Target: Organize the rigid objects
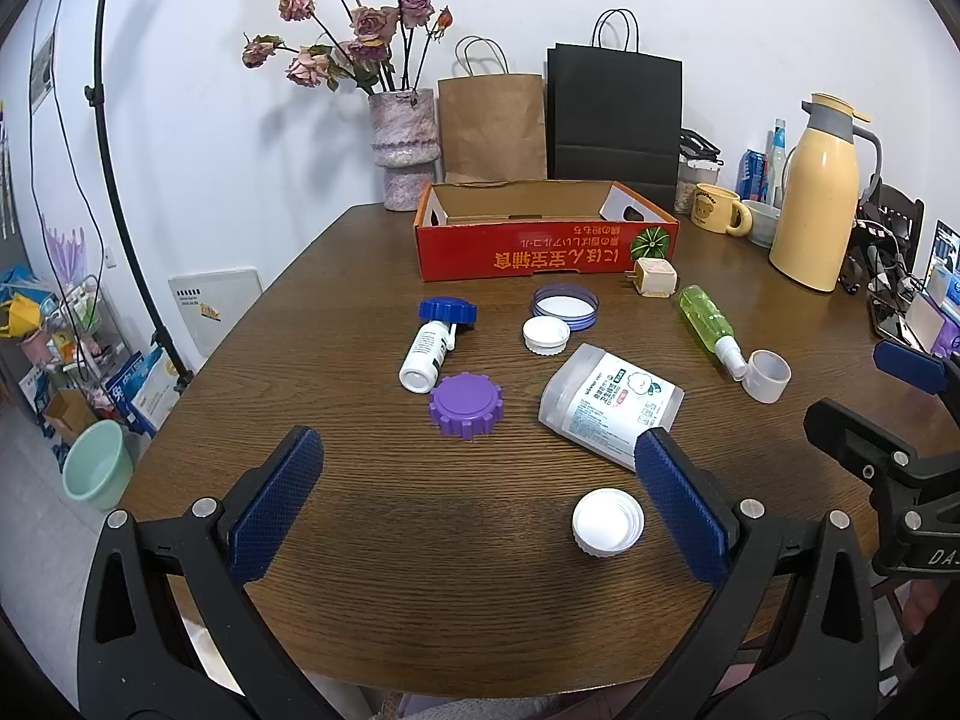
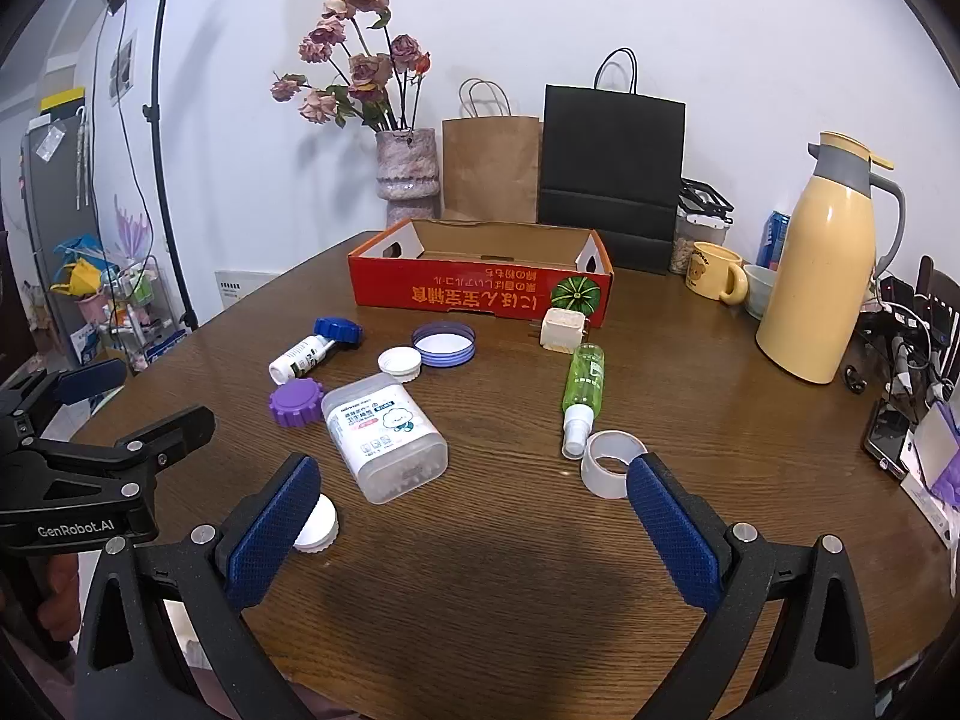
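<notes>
The left gripper stands wide open, empty; a white cap lies just inside its right finger. The right gripper is likewise spread wide (nothing held). Beyond both jaws lie a clear container, a green spray bottle and the red cardboard box.

This looks like a lived-in home, a dining corner by a plain white wall. A round wooden table carries a vase of dried roses, a yellow thermos jug, a bear-print mug and paper shopping bags leaning on the wall. Off to the left a wire rack overflows with household clutter, with a green plastic basin on the floor beside a light stand
</notes>
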{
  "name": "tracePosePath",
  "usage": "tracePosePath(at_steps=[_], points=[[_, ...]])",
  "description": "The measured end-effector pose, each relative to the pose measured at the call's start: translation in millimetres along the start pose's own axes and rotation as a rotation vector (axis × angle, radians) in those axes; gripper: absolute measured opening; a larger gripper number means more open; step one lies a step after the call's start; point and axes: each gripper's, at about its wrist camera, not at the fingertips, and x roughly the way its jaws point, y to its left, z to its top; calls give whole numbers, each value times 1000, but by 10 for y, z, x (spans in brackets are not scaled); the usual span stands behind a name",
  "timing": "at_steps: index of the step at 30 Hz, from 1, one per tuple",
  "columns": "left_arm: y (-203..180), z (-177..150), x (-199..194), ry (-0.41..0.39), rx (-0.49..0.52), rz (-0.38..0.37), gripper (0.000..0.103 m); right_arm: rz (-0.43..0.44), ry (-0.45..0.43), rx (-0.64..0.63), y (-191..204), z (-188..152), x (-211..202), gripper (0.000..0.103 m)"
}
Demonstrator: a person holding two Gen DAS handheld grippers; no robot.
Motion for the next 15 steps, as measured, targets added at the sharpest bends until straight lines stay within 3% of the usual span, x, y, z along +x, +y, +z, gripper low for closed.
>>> tracePosePath(at_steps=[15], points=[[0,5,-16,-4,0,1,103,3,-5,-1,1,21,-36,103]])
